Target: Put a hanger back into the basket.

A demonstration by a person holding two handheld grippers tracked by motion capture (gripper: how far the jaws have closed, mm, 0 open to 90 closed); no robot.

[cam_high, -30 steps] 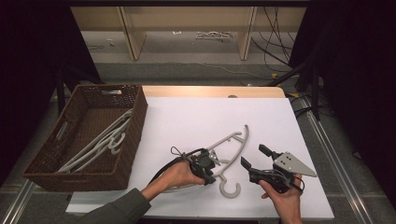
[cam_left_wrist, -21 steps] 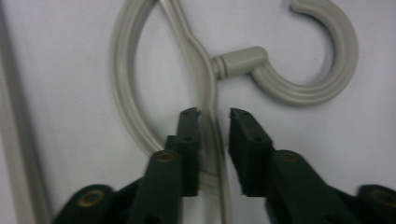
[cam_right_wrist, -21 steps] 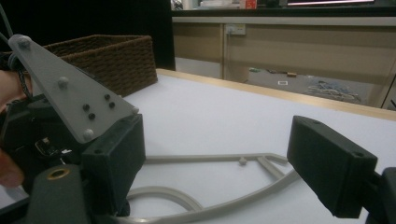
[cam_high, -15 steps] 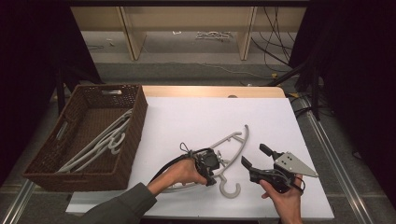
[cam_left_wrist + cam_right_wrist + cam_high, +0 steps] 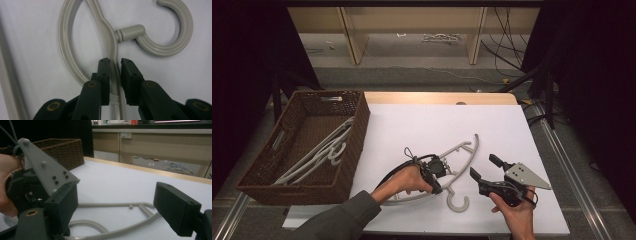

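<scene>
— Where the left gripper (image 5: 115, 82) sits, what is between its pads?
— The neck strip of the grey hanger (image 5: 459, 156), just below the hook (image 5: 170, 32). The jaws have just been closing and stand narrow around it; whether both pads actually press the plastic I can't quite tell, since a sliver of gap shows on one side.
— And the right gripper (image 5: 486, 167)?
— Just beside the hook on the white table (image 5: 512, 125), jaws wide, nothing between them.
— Farther off?
— The wicker basket (image 5: 357, 130) at the table's left edge holds more pale hangers (image 5: 319, 152).
</scene>
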